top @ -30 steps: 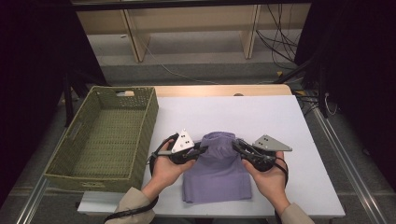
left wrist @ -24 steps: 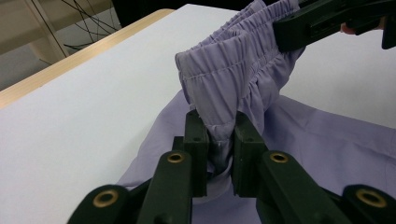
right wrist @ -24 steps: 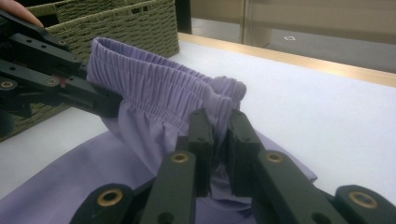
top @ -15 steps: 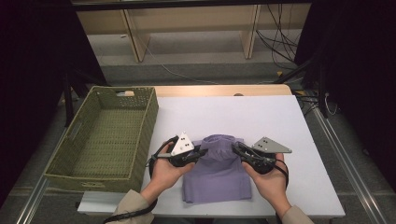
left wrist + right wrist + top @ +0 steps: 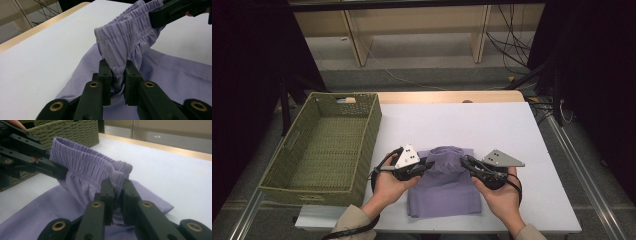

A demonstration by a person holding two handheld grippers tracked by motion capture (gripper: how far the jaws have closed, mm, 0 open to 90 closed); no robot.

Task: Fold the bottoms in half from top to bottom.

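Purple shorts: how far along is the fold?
Done: the purple elastic-waist shorts lie partly flat on the white table. In hand: the left gripper and right gripper each pinch the waistband, lifted off the cloth. Left: finishing the fold, probably moving it to the green woven basket.

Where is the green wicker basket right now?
In the high view, the green wicker basket sits at the table's left edge, just left of the left gripper and purple shorts.
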